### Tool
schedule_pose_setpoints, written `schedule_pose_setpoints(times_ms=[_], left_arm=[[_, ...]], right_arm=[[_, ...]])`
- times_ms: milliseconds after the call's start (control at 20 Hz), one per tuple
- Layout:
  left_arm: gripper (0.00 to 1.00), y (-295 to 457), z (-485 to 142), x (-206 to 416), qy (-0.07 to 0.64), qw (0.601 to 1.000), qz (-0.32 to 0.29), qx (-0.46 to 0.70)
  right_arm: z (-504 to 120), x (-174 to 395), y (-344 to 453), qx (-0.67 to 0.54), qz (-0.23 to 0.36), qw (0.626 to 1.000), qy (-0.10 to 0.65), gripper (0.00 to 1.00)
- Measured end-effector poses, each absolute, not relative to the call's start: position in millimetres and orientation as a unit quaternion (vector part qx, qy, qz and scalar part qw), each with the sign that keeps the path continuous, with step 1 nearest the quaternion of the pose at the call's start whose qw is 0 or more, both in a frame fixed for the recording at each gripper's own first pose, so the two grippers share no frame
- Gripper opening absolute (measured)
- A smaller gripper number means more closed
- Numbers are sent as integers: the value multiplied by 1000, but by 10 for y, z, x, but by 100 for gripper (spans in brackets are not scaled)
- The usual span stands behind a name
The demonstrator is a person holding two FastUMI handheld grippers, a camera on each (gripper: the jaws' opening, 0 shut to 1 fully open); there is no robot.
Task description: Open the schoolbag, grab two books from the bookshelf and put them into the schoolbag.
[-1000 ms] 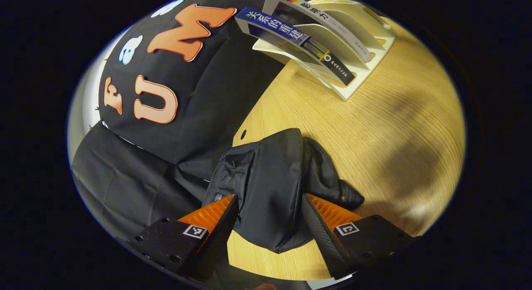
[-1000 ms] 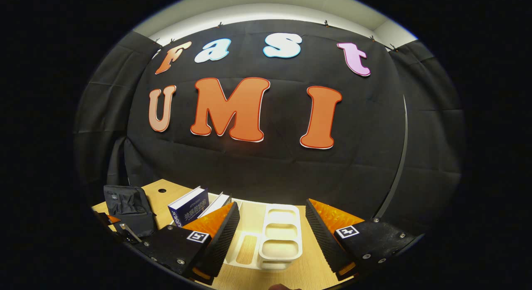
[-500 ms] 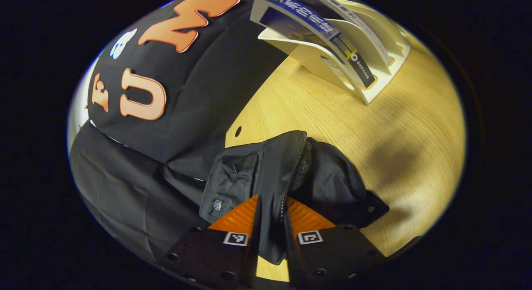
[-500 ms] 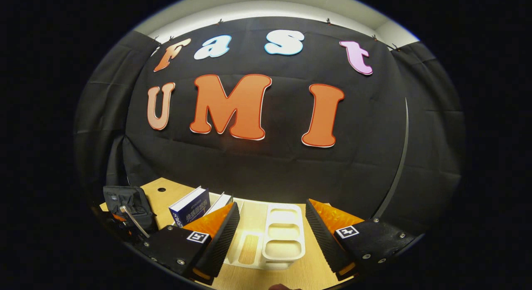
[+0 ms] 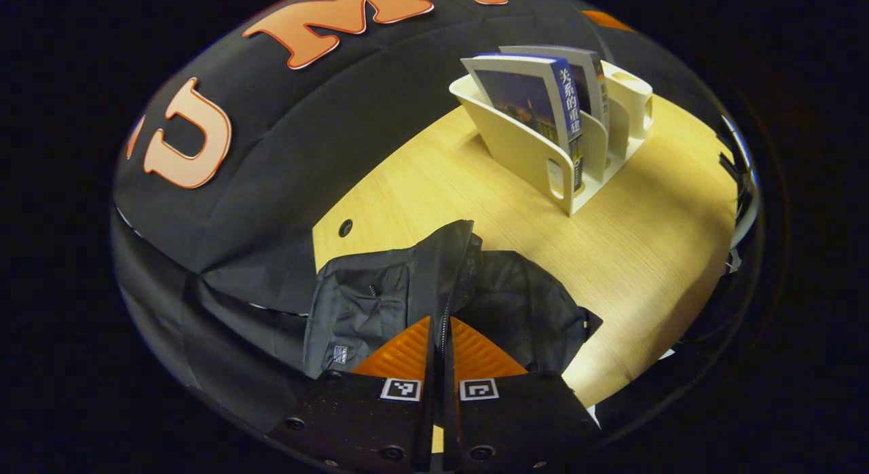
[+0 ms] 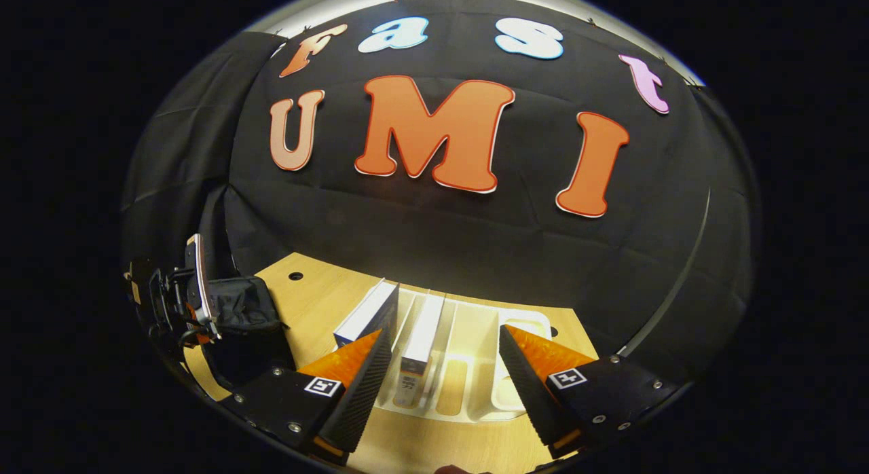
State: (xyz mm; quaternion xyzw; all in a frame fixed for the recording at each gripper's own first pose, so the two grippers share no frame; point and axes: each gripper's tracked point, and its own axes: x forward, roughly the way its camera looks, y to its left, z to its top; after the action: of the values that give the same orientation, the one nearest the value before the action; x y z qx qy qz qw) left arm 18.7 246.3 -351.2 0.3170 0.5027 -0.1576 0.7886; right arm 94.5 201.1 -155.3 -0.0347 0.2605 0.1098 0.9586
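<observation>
The black schoolbag (image 5: 434,297) lies on the wooden table (image 5: 645,243). My left gripper (image 5: 440,338) is shut on the bag's edge along the zipper. In the right gripper view the schoolbag (image 6: 244,307) sits at the left with the left gripper (image 6: 193,294) on it. A cream bookshelf (image 5: 536,158) stands farther back with a blue book (image 5: 536,104) and a second book (image 5: 587,80) upright in its slots. My right gripper (image 6: 445,348) hangs open above the bookshelf (image 6: 468,386), over the white-spined book (image 6: 421,338), with the blue book (image 6: 370,314) to its left.
The black cloth wall runs along the table's far edge. A round cable hole (image 5: 345,227) sits in the table near the bag. Bare tabletop lies between the bag and the bookshelf, and the table's front edge (image 5: 652,352) is close on the right.
My left gripper closed on the schoolbag's zipper edge and tilted up. My right gripper moved forward and down toward the bookshelf, staying open.
</observation>
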Motion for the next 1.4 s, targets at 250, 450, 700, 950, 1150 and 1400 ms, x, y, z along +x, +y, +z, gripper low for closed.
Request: schedule_pose_setpoints(times_ms=[250,450,700,950,1150,1400], left_arm=[[7,2780,-3114,415,514,786,-234,252],[7,3014,-2803,697,514,790,-259,213],[7,3090,-2678,827,527,781,-266,202],[7,3010,-2735,840,535,784,-249,192],[7,3017,-2790,802,549,783,-225,186],[7,3014,-2781,691,563,780,-204,179]], right_arm=[[-1322,1046,2581,-55,93,947,303,95],[-1193,1119,2887,-66,101,929,350,95],[-1721,1367,3165,-48,144,862,483,95],[-2322,1564,3174,7,133,782,609,94],[-2686,1616,3157,14,121,736,666,77],[-2759,1627,3118,46,86,712,695,34]])
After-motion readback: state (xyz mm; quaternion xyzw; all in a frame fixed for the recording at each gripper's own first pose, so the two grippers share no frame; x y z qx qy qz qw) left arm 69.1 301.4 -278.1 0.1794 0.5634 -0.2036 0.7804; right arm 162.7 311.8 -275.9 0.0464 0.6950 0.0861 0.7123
